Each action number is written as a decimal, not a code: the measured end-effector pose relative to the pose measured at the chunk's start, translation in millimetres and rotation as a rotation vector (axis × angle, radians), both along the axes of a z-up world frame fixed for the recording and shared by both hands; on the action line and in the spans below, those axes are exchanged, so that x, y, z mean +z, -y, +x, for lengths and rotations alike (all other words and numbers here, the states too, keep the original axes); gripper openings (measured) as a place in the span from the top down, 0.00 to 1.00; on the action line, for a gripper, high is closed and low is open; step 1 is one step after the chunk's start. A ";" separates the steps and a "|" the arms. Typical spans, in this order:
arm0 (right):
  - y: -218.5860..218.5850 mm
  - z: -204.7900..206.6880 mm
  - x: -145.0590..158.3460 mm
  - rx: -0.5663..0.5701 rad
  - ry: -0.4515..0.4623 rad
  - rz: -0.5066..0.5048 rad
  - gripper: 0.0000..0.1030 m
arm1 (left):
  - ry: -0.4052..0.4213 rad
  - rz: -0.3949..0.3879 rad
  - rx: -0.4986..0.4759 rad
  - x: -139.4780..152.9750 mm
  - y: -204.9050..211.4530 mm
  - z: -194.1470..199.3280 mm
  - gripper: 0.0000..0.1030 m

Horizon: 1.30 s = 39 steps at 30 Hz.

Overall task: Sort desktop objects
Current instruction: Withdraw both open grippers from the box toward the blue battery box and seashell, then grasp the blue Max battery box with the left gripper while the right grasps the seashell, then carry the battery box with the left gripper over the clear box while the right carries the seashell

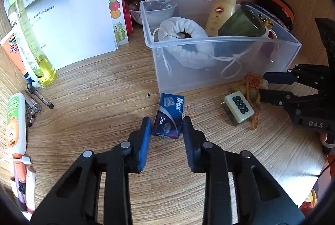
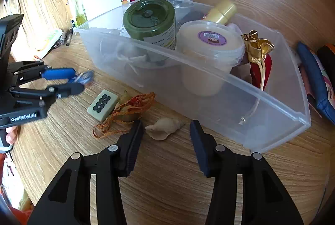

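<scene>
The left gripper (image 1: 166, 127) pinches a small blue box (image 1: 169, 116) between its jaws; the right gripper (image 2: 166, 130) hovers, jaws spread, over a seashell (image 2: 162, 127) beside the clear bin (image 2: 272, 112) on the tabletop (image 2: 167, 183).

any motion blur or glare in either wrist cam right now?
Right wrist view: the blue box in the left gripper is smeared by motion blur; the seashell is sharp. Left wrist view: that box is crisp, label readable; the paper sheets are bright. Both views bend the desk grain, with dark corners.
</scene>
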State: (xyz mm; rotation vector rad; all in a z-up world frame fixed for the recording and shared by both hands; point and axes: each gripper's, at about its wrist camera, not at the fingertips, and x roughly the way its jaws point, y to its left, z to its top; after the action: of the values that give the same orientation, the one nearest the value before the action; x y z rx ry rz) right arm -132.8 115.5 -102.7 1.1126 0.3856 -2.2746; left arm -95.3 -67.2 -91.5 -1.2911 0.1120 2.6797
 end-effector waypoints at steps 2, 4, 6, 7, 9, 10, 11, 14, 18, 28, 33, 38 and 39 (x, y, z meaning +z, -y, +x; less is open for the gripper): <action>0.3 -0.9 0.5 0.002 -0.001 -0.003 0.69 | 0.001 0.009 0.001 0.5 -0.2 -0.1 0.72; 0.3 -0.3 0.7 0.003 -0.002 -0.003 0.69 | 0.002 0.014 0.001 0.3 -0.4 -1.7 0.73; -0.4 -1.4 0.7 0.004 0.000 -0.006 0.69 | 0.005 0.022 -0.001 0.8 0.4 -1.9 0.73; -1.0 -1.6 0.7 0.003 0.003 -0.010 0.70 | 0.007 0.028 -0.001 0.9 1.1 -2.3 0.73; -3.5 -1.9 1.5 -0.004 0.007 -0.020 0.72 | 0.004 0.037 0.003 2.1 2.7 -1.9 0.73; -5.1 -1.8 2.1 -0.006 0.009 -0.024 0.72 | 0.001 0.039 0.002 2.9 3.2 -0.5 0.73; -6.3 -1.1 3.0 -0.012 0.007 -0.028 0.72 | -0.005 0.042 0.004 4.2 3.6 0.5 0.73; -11.0 0.5 5.7 -0.014 0.005 -0.038 0.72 | -0.021 0.040 0.002 8.1 2.5 5.4 0.74; -17.1 3.7 12.3 -0.020 -0.012 -0.051 0.72 | -0.031 0.053 0.001 13.2 2.6 10.7 0.74; -33.4 14.9 35.5 -0.027 -0.042 -0.112 0.72 | -0.090 0.084 0.006 36.4 3.4 23.2 0.74; -39.8 19.8 47.1 -0.025 -0.056 -0.136 0.72 | -0.121 0.101 0.009 48.8 3.1 26.6 0.75; -44.1 23.2 58.0 -0.026 -0.075 -0.153 0.72 | -0.152 0.117 0.011 61.8 2.2 28.0 0.75; -45.0 23.1 60.5 -0.029 -0.079 -0.157 0.72 | -0.160 0.120 0.013 65.3 2.6 27.4 0.75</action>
State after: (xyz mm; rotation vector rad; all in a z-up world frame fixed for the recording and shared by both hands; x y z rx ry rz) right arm -109.7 160.5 -42.2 0.9574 0.2186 -2.3349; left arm -67.9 -69.8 -26.2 -1.0463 -0.0375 2.7501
